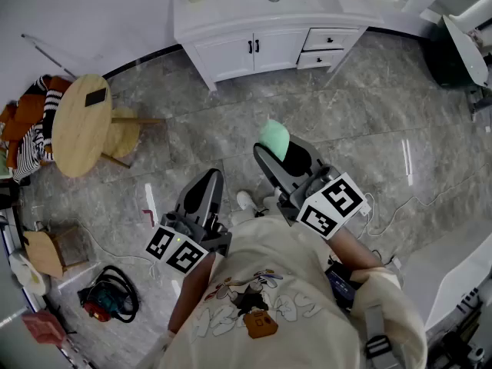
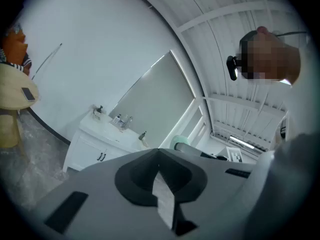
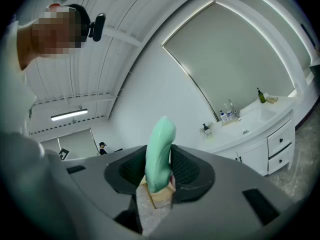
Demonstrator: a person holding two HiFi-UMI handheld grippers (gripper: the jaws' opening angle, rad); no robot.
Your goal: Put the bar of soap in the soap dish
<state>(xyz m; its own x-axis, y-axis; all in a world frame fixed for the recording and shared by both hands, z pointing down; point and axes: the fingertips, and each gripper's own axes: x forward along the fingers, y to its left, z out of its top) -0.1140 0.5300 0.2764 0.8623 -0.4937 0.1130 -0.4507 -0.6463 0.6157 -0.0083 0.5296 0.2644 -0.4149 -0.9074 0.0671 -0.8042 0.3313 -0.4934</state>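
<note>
Right claw (image 3: 159, 170): clamped on soap (image 3: 161, 146), green bar sticking out past tips, held in air. Left claw (image 2: 159, 159): jaws together, empty. Sink table (image 1: 231, 10) well ahead across floor (image 1: 369, 106); dish not made out. Pickup done; carry and placing left.

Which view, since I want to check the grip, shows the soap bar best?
The right gripper view: the soap bar stands large, clamped in the right gripper. The head view shows only its green end beyond that gripper; the left gripper view shows only a small green sliver.
</note>
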